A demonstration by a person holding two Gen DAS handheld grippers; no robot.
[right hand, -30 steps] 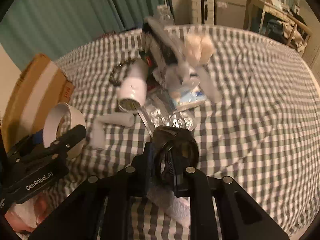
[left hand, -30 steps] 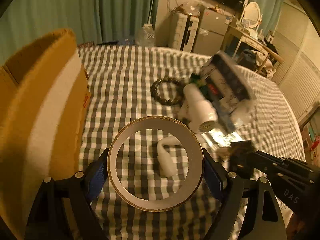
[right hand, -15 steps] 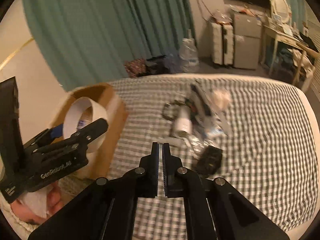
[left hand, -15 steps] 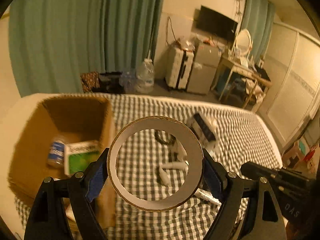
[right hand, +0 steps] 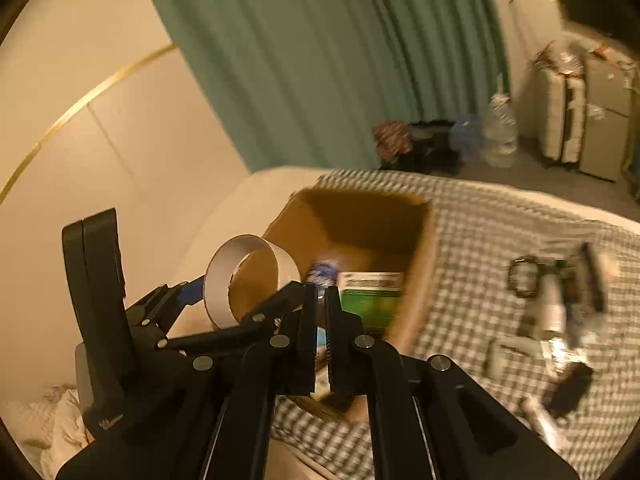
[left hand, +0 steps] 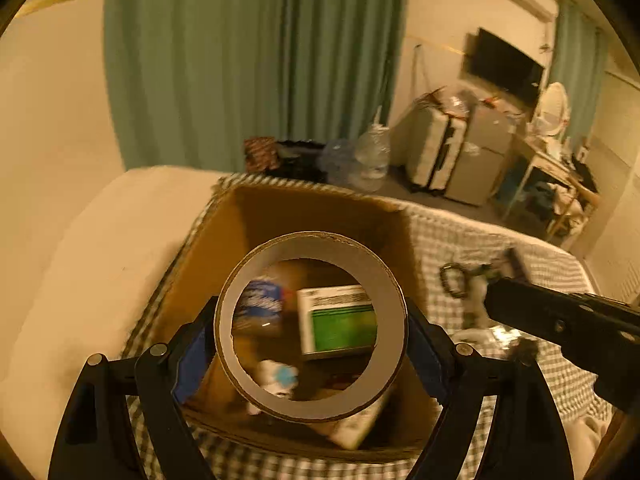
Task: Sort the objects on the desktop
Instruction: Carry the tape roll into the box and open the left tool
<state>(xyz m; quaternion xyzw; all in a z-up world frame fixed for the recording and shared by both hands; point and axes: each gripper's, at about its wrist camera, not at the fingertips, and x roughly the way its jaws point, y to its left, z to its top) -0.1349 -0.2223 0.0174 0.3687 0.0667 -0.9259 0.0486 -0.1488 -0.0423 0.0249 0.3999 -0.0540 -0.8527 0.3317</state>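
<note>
tape roll — over cardboard box

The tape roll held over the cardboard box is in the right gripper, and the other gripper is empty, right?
Not quite: the tape roll is in the left gripper, as the left wrist view shows, held over the box. The right gripper is the empty one, its fingers nearly together.

One cardboard box, one tape roll, and two grippers: left, right. In the box: one green-and-white carton, one blue-labelled container. One bead bracelet lies on the checked cloth.
</note>
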